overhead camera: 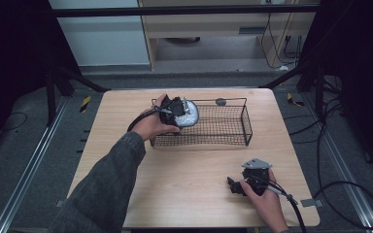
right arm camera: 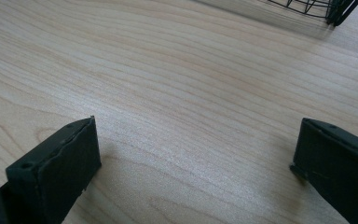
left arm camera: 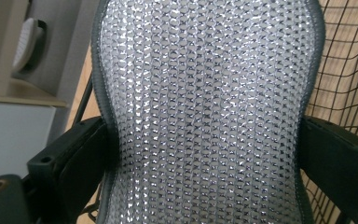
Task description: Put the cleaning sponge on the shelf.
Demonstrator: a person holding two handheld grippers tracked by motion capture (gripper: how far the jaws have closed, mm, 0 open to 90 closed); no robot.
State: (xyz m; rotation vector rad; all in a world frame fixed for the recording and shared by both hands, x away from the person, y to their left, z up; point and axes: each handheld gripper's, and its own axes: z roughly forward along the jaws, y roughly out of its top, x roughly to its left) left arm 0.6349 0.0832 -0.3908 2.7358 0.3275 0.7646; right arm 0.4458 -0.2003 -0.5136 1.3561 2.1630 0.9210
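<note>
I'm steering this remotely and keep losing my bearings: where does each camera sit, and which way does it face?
High view: above the person's side, looking forward and down on the table; both forearms, left gripper at the basket, right gripper low on the table.
Left gripper view: rides the left gripper, looking along its jaws, shut on the mesh pad.
Right gripper view: rides the right gripper, facing bare table between open jaws.
Shared: all three views show the basket.
</note>
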